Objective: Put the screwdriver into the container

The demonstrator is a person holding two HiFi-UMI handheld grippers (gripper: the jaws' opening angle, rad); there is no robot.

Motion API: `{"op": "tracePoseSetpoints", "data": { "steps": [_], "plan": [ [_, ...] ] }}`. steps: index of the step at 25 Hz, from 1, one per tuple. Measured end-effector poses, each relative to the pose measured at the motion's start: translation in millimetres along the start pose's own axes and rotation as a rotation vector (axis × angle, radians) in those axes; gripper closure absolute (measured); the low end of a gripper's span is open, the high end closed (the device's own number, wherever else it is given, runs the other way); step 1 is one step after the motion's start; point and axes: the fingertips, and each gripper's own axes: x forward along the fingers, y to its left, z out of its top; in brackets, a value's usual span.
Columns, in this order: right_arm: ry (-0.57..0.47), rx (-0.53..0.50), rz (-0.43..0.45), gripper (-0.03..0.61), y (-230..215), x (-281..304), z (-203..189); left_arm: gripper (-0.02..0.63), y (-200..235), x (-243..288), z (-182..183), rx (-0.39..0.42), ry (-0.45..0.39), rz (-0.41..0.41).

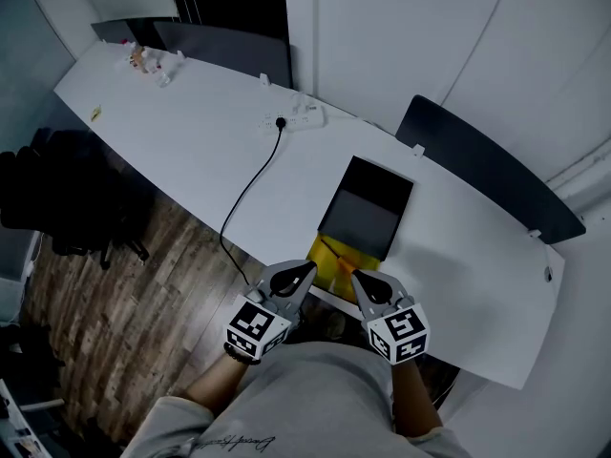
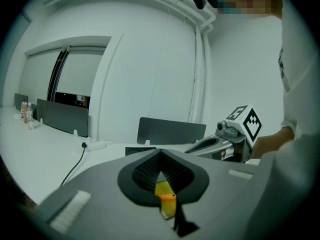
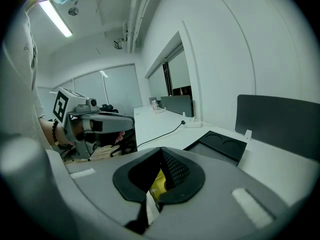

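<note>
At the near edge of the white bench, the head view shows the left tongs and right tongs pointing at a yellow container just before a black tray. A thin orange bar, seemingly the screwdriver, lies slantwise on the container. Left gripper view: those tongs are closed tip to tip and empty, with an orange piece showing below. Right gripper view: its tongs are likewise closed on nothing, with yellow showing beneath.
</note>
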Motion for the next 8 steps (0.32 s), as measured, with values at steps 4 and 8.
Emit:
{"op": "tracePoseSetpoints", "data": {
  "steps": [4,8],
  "plan": [
    [0.005,-0.001,0.004,0.565,-0.6,1.5,0.2,0.615,-0.1,1.1,1.7,0.003,0.001,-0.003],
    [0.007,-0.008,0.007,0.565,-3.1,5.2,2.2,0.615,3.2,3.6,2.4,0.005,0.000,-0.003]
  ]
}}
